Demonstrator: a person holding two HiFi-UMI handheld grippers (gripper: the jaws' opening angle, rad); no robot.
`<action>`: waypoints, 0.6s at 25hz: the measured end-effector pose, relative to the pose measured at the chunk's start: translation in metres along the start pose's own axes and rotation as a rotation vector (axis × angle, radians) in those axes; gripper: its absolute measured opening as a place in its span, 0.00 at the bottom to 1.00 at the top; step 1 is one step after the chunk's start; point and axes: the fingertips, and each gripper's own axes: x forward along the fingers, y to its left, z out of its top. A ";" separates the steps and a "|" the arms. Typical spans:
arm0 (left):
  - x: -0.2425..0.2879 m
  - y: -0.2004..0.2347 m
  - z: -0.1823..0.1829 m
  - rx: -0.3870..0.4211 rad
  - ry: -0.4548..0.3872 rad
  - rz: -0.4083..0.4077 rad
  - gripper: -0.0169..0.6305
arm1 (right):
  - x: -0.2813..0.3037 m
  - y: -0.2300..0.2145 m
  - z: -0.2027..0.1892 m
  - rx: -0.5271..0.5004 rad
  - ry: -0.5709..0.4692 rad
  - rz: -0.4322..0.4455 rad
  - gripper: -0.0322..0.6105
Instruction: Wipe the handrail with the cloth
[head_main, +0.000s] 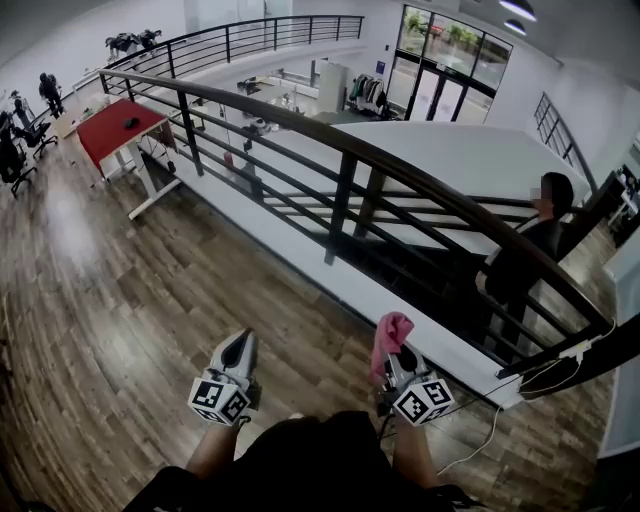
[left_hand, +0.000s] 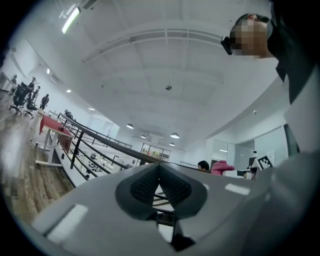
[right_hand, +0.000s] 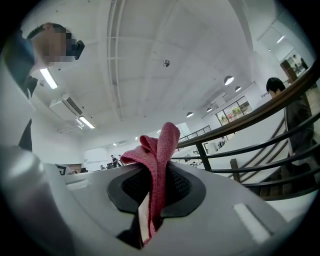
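A pink cloth (head_main: 390, 338) sticks up from my right gripper (head_main: 397, 358), whose jaws are shut on it; in the right gripper view the cloth (right_hand: 157, 160) hangs folded between the dark pads. The dark handrail (head_main: 400, 170) curves across the head view from upper left to far right, some way beyond both grippers. My left gripper (head_main: 238, 352) is shut with nothing in it and points up, its pads (left_hand: 160, 184) meeting at the tips. The railing (left_hand: 90, 137) runs behind them. In the right gripper view the handrail (right_hand: 260, 112) rises at the right.
A person in dark clothes (head_main: 525, 250) stands on the stairs behind the railing. A red-topped table (head_main: 120, 125) and office chairs (head_main: 20, 140) stand at the far left on the wooden floor. A white cable (head_main: 490, 425) lies near the railing base at the right.
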 end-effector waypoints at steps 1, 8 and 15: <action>0.003 0.011 0.003 -0.006 0.001 0.001 0.03 | 0.010 0.004 -0.003 0.005 0.002 -0.001 0.13; 0.029 0.080 0.007 -0.002 0.038 0.001 0.03 | 0.085 0.004 -0.020 0.048 0.011 -0.027 0.13; 0.073 0.095 0.007 0.002 0.017 0.050 0.03 | 0.128 -0.029 -0.008 0.055 0.010 0.019 0.13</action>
